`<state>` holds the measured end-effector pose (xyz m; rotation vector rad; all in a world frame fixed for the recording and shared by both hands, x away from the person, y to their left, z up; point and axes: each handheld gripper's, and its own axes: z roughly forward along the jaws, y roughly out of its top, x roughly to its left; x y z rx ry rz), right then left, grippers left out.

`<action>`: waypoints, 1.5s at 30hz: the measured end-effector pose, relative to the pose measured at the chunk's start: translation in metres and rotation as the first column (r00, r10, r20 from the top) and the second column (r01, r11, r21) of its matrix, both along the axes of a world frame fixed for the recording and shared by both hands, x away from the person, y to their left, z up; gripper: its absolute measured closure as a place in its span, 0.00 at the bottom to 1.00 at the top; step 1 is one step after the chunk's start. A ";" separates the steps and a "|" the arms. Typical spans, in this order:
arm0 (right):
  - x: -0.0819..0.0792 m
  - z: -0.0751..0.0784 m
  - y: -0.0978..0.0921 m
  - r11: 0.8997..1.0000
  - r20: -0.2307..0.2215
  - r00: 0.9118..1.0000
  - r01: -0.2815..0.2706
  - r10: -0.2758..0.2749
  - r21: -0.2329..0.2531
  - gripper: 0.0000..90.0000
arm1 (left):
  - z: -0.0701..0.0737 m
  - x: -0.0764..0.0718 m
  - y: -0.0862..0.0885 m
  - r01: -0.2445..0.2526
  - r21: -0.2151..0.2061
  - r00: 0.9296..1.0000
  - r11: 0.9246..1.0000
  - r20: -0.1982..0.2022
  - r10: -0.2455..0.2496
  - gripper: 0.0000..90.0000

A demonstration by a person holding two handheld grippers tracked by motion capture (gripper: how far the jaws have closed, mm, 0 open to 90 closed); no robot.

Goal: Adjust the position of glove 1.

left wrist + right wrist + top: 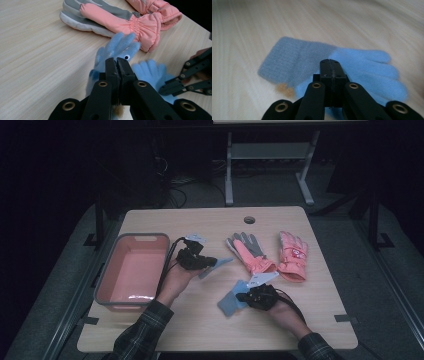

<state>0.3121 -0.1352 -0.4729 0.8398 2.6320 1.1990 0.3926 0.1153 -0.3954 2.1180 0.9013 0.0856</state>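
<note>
Nearest the high view's camera, we are seeing two plaid sleeves coming in from the bottom edge, each hand working a hand-held gripper over a pale wooden bench point(150, 222).

The right hand-held gripper point(329, 62) is sitting with its jaws pressed together. Whether they are pinching the blue knit glove point(367, 68) lying flat under them, we cannot tell. That glove has a grey cuff and is resting near the front of the bench, right of centre.

The left hand-held gripper point(117, 61) is clamping its jaws tight on a second blue glove point(117, 47), holding it near the middle of the bench. A small round eye is showing on this glove.

Beyond them, a pair of salmon-pink ski gloves is lying side by side and touching: one point(248, 252) palm up with grey fingers, the other point(292, 255) carrying a small red-and-white patch that is too small for us to read.

At the left of the bench, a grey-rimmed pink tub point(127, 236) is standing with nothing inside it.
</note>
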 end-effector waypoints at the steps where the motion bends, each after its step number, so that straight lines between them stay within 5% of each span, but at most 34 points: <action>1: 0.003 -0.001 0.001 1.000 -0.001 1.000 0.004 -0.004 0.006 1.00 | 0.000 0.000 0.000 -0.002 0.001 1.000 1.000 -0.001 0.002 0.98; 9: 0.001 0.011 -0.019 0.999 0.003 1.000 0.027 -0.027 0.039 0.78 | 0.001 -0.006 -0.005 0.008 -0.002 1.000 1.000 -0.012 -0.008 0.98; 11: -0.002 0.014 -0.040 0.997 -0.008 0.998 0.066 -0.065 0.049 0.64 | 0.001 -0.008 -0.007 0.016 0.006 1.000 1.000 -0.014 -0.016 0.98; 17: -0.010 0.011 -0.080 0.989 0.029 0.989 0.146 -0.147 0.020 0.46 | -0.002 -0.019 -0.019 0.044 0.017 0.999 0.999 -0.028 -0.044 0.98; 31: -0.013 -0.004 -0.127 0.959 0.024 0.959 0.282 -0.281 -0.031 0.35 | -0.010 -0.038 -0.043 0.101 0.053 0.994 0.994 -0.050 -0.098 0.98; 39: -0.013 -0.007 -0.125 0.961 0.059 0.962 0.271 -0.268 -0.047 0.28 | -0.021 -0.046 -0.057 0.152 0.058 0.986 0.987 -0.083 -0.147 0.96; 45: -0.013 -0.008 -0.125 0.963 0.063 0.962 0.268 -0.265 -0.039 0.28 | -0.021 -0.047 -0.061 0.182 0.054 0.982 0.982 -0.069 -0.178 0.77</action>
